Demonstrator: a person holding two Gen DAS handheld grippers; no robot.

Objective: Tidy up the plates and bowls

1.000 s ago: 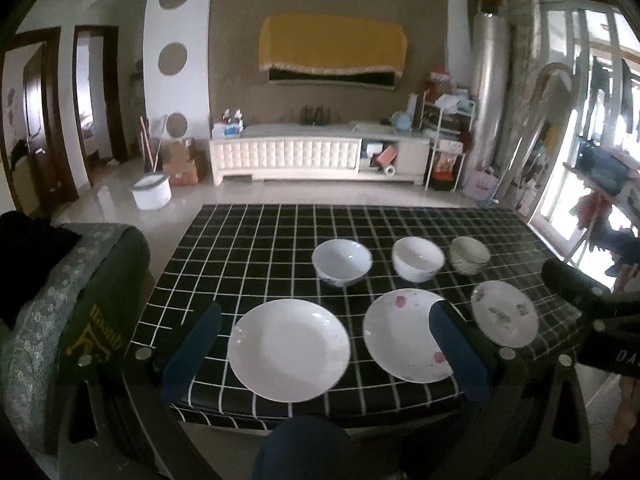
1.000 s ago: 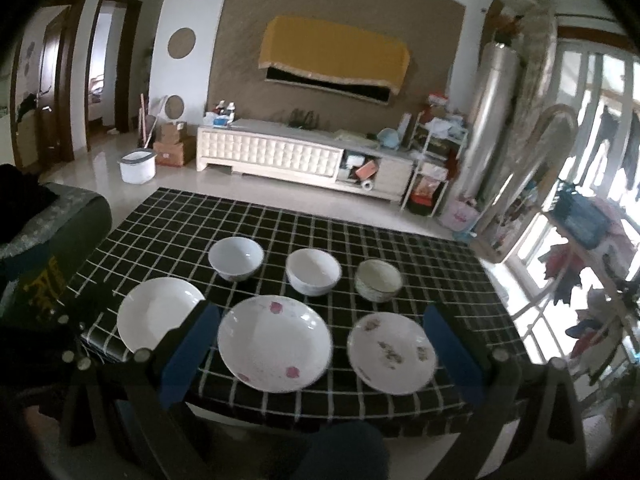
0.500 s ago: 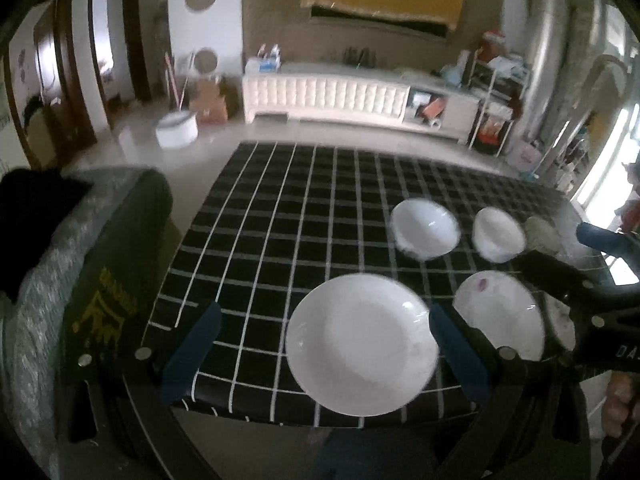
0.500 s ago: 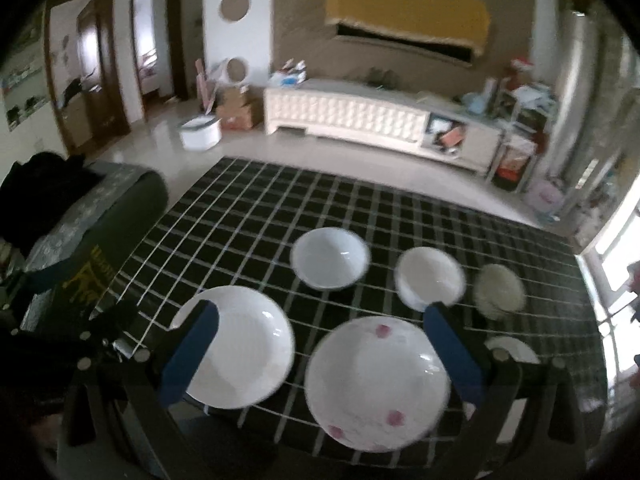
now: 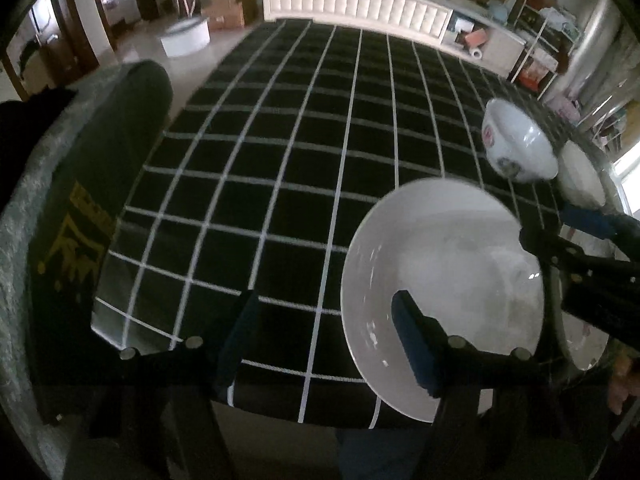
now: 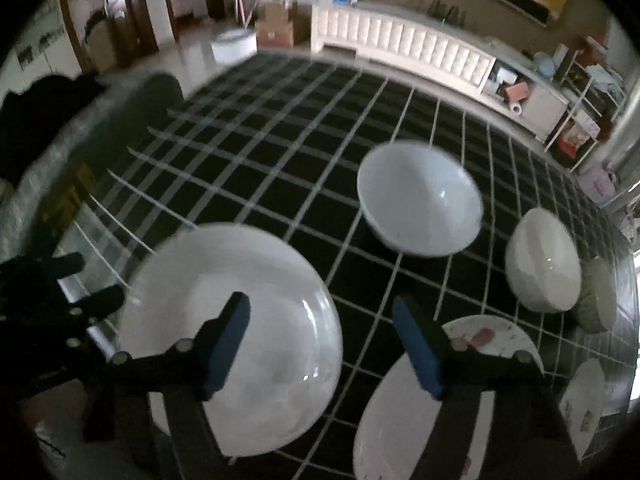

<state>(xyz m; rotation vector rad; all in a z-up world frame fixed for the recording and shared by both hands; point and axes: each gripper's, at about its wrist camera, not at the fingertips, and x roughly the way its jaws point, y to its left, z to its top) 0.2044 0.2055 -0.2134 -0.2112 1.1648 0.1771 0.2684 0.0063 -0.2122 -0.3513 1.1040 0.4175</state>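
Plates and bowls sit apart on the black checked table (image 5: 280, 152), nothing stacked yet. By my reading, the step in hand is the approach to the plain white plate (image 6: 232, 332) at the near edge. The left gripper (image 5: 324, 332) hangs half open and empty, its right finger over the plate's 7 o'clock rim. The right gripper (image 6: 320, 340) is equally parted and empty, straddling the plate's 3 o'clock rim, the flowered plate (image 6: 400, 420) just beside. Next: settle one rim between the fingers, then close.
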